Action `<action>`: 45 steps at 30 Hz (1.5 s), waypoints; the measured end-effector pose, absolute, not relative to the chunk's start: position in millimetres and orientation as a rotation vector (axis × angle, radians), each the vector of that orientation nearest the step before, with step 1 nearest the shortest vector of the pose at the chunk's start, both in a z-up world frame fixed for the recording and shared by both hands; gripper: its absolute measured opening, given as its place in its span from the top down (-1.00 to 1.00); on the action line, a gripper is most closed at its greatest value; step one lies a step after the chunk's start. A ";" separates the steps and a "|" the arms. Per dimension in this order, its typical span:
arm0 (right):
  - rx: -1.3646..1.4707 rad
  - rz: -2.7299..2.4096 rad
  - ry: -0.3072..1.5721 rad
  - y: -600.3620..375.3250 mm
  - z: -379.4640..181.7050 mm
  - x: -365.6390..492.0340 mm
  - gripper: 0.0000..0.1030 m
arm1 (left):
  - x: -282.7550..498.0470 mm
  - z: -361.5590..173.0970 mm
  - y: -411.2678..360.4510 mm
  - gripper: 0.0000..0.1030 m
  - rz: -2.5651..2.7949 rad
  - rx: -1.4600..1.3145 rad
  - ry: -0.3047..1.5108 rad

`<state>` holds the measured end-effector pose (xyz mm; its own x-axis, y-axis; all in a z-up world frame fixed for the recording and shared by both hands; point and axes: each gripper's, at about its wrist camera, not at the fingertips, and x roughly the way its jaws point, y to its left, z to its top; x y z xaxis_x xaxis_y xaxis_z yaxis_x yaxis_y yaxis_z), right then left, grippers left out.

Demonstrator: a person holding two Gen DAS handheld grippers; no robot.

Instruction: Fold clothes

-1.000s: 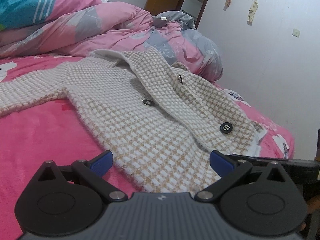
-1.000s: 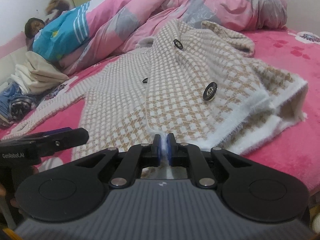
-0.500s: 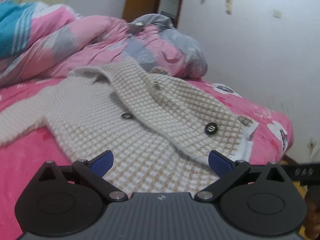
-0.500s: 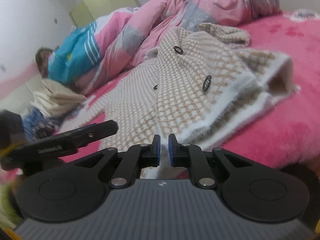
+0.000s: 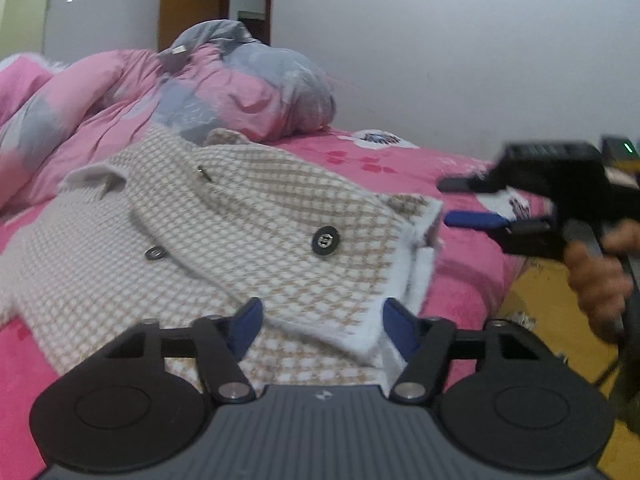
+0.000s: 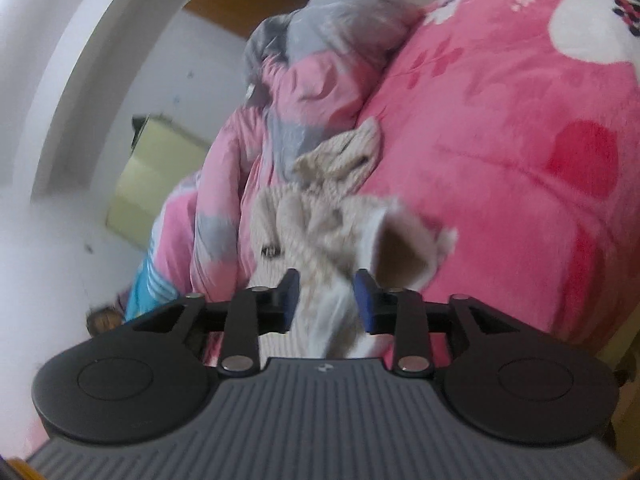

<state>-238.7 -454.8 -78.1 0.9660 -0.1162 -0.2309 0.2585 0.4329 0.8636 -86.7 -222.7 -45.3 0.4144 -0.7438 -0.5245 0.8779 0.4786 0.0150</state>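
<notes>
A white wall [image 5: 440, 60] backs the pink bed [image 5: 460, 184], with a pink-grey duvet [image 5: 240, 84] heaped at its far edge. The checked beige jacket [image 5: 248, 232] lies near the bed's front edge, one front panel folded over, black buttons [image 5: 325, 240] showing. The left gripper [image 5: 318, 324] and right gripper [image 6: 326, 300] both have their jaws spread around the hem.

Heaped quilt [image 5: 248, 92] blocks beyond; pink bedspread [image 5: 400, 164] open rightward.
</notes>
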 end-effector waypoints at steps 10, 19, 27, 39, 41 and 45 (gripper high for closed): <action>1.306 -0.254 0.223 -492.5 -109.2 -200.1 0.21 | -73.1 -59.3 -237.1 0.60 -0.998 0.299 0.600; 1.318 -0.236 0.115 -509.8 -102.8 -194.0 0.14 | -77.9 -62.1 -240.5 0.61 -0.982 0.330 0.585; 1.384 -0.205 -0.033 -536.0 -102.2 -186.3 0.09 | -76.7 -62.9 -239.9 0.60 -0.988 0.334 0.581; 1.704 -0.124 -0.116 -559.3 -148.4 -206.9 -0.11 | -70.7 -63.0 -232.2 0.60 -1.006 0.286 0.590; 1.701 -0.116 -0.100 -552.2 -143.3 -218.2 -0.26 | -69.0 -62.9 -230.4 0.59 -1.011 0.268 0.595; 1.692 -0.139 -0.089 -531.0 -135.4 -248.5 -0.39 | -65.2 -63.3 -225.5 0.58 -1.023 0.222 0.608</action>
